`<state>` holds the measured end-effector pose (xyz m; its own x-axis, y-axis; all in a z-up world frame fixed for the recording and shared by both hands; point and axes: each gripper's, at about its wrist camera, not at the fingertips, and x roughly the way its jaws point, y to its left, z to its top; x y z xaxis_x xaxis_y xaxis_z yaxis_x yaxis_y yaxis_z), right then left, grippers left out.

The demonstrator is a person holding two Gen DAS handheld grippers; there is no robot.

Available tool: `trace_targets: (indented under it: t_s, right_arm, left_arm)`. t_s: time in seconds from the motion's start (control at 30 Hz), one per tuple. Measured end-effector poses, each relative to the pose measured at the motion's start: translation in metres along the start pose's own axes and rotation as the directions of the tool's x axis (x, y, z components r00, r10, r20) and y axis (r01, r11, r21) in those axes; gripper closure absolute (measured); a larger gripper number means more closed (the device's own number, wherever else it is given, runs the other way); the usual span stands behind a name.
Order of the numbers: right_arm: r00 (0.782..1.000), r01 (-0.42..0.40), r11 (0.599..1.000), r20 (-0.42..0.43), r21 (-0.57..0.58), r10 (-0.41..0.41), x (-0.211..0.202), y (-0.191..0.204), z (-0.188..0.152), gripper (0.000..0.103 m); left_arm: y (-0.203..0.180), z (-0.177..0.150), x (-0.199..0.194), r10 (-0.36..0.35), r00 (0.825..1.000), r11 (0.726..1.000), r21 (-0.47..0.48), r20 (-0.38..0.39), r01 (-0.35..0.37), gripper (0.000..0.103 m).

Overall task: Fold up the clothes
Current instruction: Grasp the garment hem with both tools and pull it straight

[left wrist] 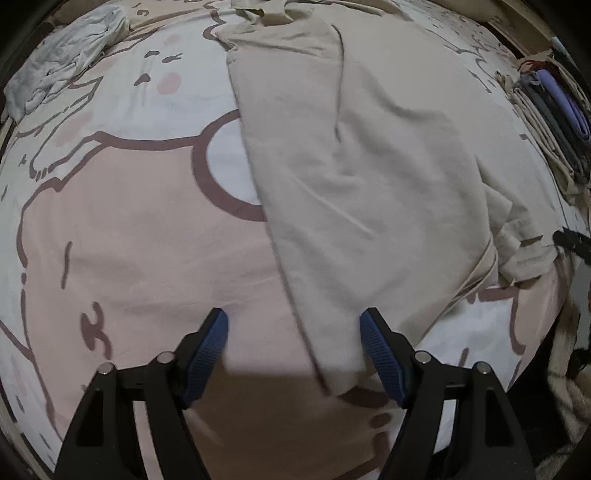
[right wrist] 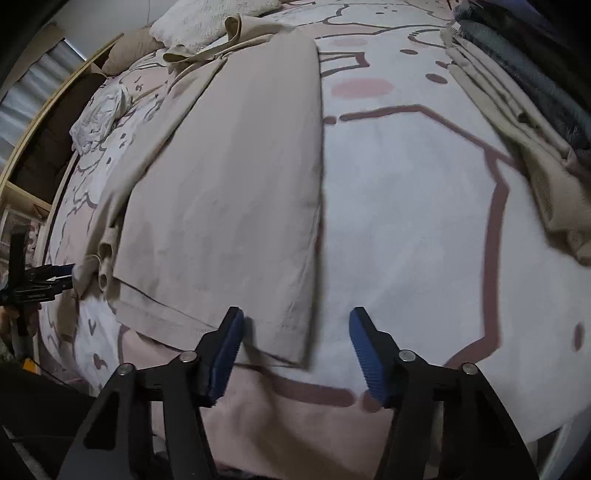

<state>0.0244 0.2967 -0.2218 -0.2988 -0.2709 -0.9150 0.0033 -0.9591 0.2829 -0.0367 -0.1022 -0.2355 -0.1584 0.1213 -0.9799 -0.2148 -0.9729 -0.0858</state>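
Observation:
A beige garment [left wrist: 362,177] lies spread lengthwise on the bed, its sides folded inward into a long strip; it also shows in the right wrist view [right wrist: 236,184]. My left gripper [left wrist: 293,325] is open and empty just above the bed, with the garment's near left corner between its blue pads [left wrist: 212,347]. My right gripper [right wrist: 295,325] is open and empty, with the garment's near right corner between its pads [right wrist: 229,347]. The left gripper also shows in the right wrist view at the far left edge [right wrist: 48,278], by the garment's bunched hem.
The bed sheet [left wrist: 147,240] is pink and white with a cartoon print. A stack of folded clothes [right wrist: 524,110] lies at the right edge [left wrist: 554,110]. A crumpled white cloth [left wrist: 66,62] lies far left. A fluffy white pillow [right wrist: 207,22] sits at the head.

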Motion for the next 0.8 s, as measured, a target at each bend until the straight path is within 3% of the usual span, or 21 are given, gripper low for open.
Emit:
trace_targets:
  t_s: [0.07,0.1,0.13,0.2,0.33,0.4,0.53,0.6,0.67,0.73,0.8]
  right_arm:
    - [0.999,-0.022,0.999,0.024,-0.038,0.023,0.002,0.015,-0.002,0.069]
    - [0.999,-0.039,0.998,0.024,-0.055,0.040,0.003,0.021,-0.003,0.072]
    - [0.999,-0.040,0.996,0.031,-0.082,0.043,0.004,0.029,-0.003,0.080]
    - [0.998,-0.005,0.991,0.060,-0.132,0.013,0.004,0.042,-0.001,0.096]
    - [0.984,0.086,0.983,0.168,-0.159,-0.059,-0.020,0.044,0.015,0.099]
    - [0.972,0.125,0.980,0.218,-0.156,-0.089,-0.041,0.036,0.025,0.099]
    - [0.933,0.200,0.973,0.326,-0.114,-0.154,-0.112,0.012,0.050,0.100]
    - [0.915,0.231,0.965,0.365,-0.126,-0.172,-0.139,0.011,0.050,0.100]
    - [0.907,0.261,0.955,0.374,-0.140,-0.193,-0.149,0.008,0.048,0.100]
    - [0.930,0.269,0.951,0.299,-0.153,-0.215,-0.122,0.001,0.039,0.100]
    - [0.949,0.276,0.947,0.207,-0.167,-0.240,-0.086,-0.004,0.027,0.100]
  left_arm:
    - [-0.007,0.000,0.001,-0.062,0.998,0.998,-0.027,-0.007,0.062,0.031]
    - [-0.012,0.000,0.000,-0.101,0.995,0.995,-0.030,-0.018,0.100,0.050]
    - [-0.016,0.001,0.000,-0.139,0.990,0.990,-0.032,-0.028,0.138,0.077]
    - [-0.019,0.005,-0.005,-0.146,0.989,0.989,-0.041,-0.020,0.145,0.100]
    - [-0.007,0.013,-0.037,-0.081,0.995,0.992,-0.088,0.064,0.086,0.100]
    - [0.012,0.011,-0.061,-0.068,0.991,0.984,-0.156,0.115,0.086,0.100]
    - [0.035,-0.004,-0.123,-0.068,0.975,0.960,-0.251,0.212,0.121,0.100]
    - [0.041,-0.012,-0.140,-0.059,0.975,0.961,-0.252,0.216,0.114,0.100]
    - [0.040,-0.021,-0.132,-0.064,0.986,0.964,-0.245,0.152,0.100,0.100]
    - [0.042,-0.033,-0.107,-0.047,0.998,0.973,-0.224,0.050,0.057,0.100]
    - [0.040,-0.037,-0.067,-0.066,0.993,0.975,-0.217,-0.101,0.043,0.100]
